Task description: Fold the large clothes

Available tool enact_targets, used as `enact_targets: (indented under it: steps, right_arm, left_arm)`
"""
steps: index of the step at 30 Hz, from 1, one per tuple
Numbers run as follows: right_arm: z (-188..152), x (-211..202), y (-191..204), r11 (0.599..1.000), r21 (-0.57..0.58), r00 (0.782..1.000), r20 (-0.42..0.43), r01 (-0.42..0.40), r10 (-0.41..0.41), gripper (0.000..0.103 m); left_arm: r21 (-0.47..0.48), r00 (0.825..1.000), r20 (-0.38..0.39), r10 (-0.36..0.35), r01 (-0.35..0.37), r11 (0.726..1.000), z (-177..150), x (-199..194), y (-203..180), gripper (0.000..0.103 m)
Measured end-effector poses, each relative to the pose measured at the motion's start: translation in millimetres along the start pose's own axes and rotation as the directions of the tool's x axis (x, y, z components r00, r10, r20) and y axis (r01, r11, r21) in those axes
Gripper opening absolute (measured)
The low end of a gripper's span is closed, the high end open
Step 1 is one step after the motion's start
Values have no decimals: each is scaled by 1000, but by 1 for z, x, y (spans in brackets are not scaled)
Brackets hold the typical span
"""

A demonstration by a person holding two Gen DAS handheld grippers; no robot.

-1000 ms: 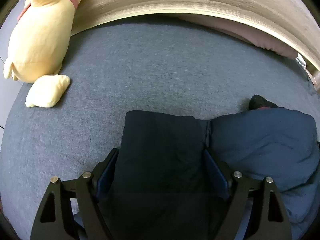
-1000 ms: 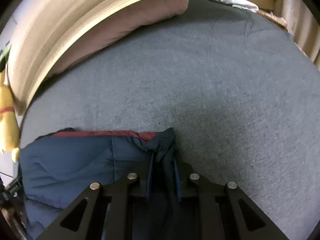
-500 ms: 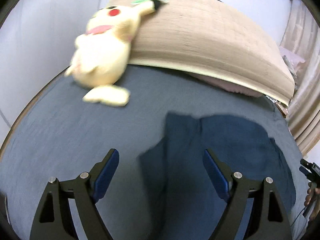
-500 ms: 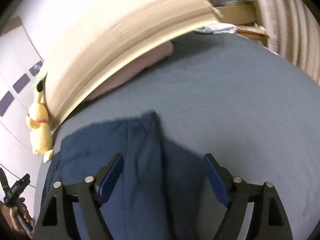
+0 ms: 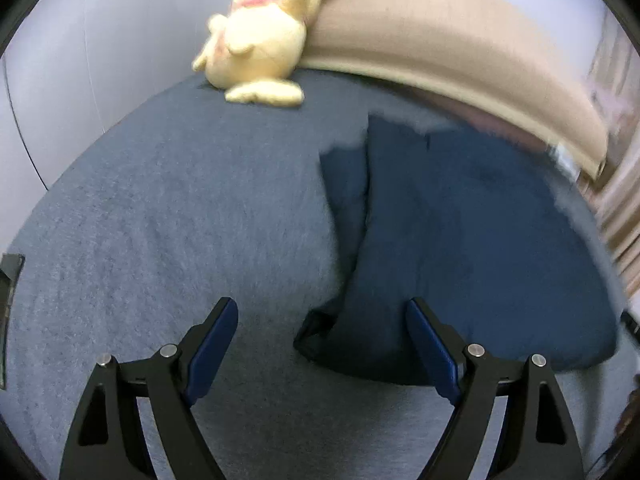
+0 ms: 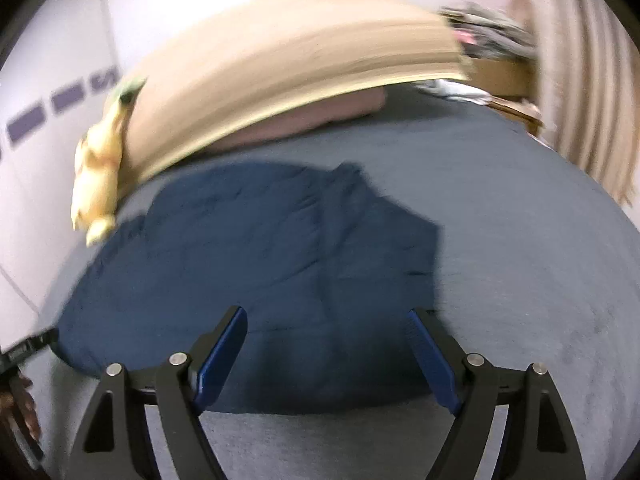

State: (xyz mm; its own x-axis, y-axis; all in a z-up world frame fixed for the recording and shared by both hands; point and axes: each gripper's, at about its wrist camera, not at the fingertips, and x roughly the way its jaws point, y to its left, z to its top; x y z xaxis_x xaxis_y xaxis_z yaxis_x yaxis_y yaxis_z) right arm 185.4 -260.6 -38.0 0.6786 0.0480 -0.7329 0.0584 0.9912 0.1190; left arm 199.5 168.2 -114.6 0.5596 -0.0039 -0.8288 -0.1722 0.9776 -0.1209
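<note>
Both the left gripper (image 5: 320,332) and right gripper (image 6: 328,340) hang wide and empty above the folded navy jacket (image 6: 256,264) on the grey bed (image 5: 160,220).

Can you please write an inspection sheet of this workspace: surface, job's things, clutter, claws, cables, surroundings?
Surface: grey bed cover, mostly bare.
Job's things: dark blue padded garment lies on the cover, partly folded, held by neither claw.
Clutter: yellow plush toy against the headboard; pink pillow under the headboard's edge.
Claws: left claw open, nothing between the pads; right claw open, above the garment, not gripping.
Cables: nothing seen.
Surroundings: beige headboard, white wall, curtain, a pile of things on a wooden stand. Pictures blurred.
</note>
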Motion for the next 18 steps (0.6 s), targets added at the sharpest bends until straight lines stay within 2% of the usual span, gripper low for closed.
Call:
enact_targets:
  steps: [2, 3, 5, 8, 11, 14, 16, 17, 18]
  right_arm:
    - [-8, 28, 12, 999, -41, 991, -132, 34, -39, 86]
    - [-11, 35, 15, 997, -58, 986, -155, 54, -62, 86]
    - [-5, 27, 14, 997, -47, 988, -142, 54, -60, 86]
    - [10, 1, -5, 1000, 20, 996, -88, -14, 16, 86]
    - [28, -12, -47, 992, 119, 996, -62, -48, 56, 88]
    - [35, -5, -103, 952, 290, 991, -63, -98, 121, 89]
    - [34, 9, -139, 905, 402, 981, -72, -139, 183, 89]
    - [34, 18, -148, 885, 440, 974, -82, -155, 212, 89]
    - [34, 28, -158, 862, 477, 966, -88, -173, 242, 89]
  left_arm:
    - [9, 1000, -19, 22, -21, 1000, -6, 3, -3, 86]
    - [15, 999, -46, 29, -28, 999, -6, 5, -4, 86]
    - [29, 998, -65, 24, -22, 999, -1, -3, -2, 86]
    - [21, 999, 40, -27, 26, 999, 13, -32, 9, 86]
    - [-17, 992, 86, -88, 90, 996, 26, -48, 28, 86]
    - [-49, 987, 51, -152, 154, 987, 37, -37, 45, 86]
    - [-80, 979, 22, -201, 202, 976, 39, -23, 53, 86]
    - [-111, 974, -17, -225, 222, 969, 41, -10, 57, 86]
    - [-125, 973, -44, -228, 221, 967, 41, 2, 58, 86]
